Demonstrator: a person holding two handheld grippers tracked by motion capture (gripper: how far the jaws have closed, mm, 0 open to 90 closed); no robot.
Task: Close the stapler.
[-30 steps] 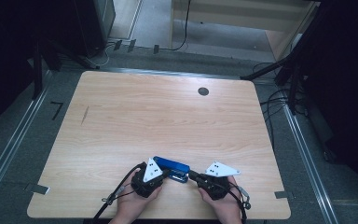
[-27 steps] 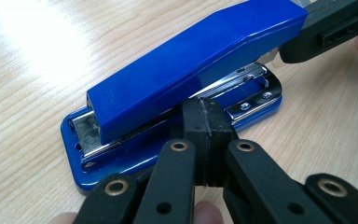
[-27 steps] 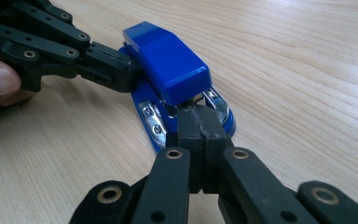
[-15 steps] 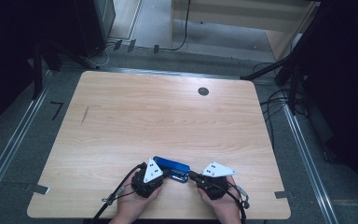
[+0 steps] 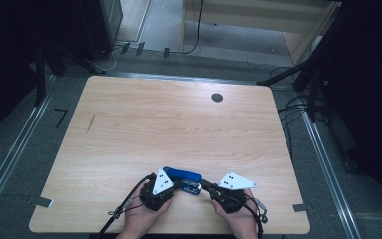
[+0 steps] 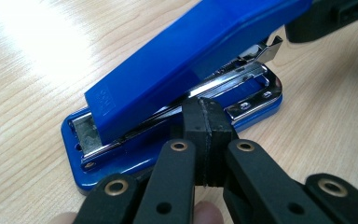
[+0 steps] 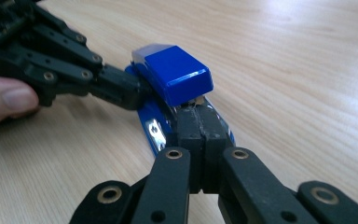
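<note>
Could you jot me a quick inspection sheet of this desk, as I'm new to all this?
Surface: light wooden table, with a round dark grommet near the far edge.
Job's things: blue plastic stapler with metal insides, top arm raised, lying near the person's edge.
Clutter: nothing seen.
Grippers: left gripper shut, tips at the stapler's side; right gripper shut, tips at its rear end under the blue top.
Cables: black cable trails from the left gripper; more cables on the floor.
Surroundings: grey floor, wooden furniture beyond.
</note>
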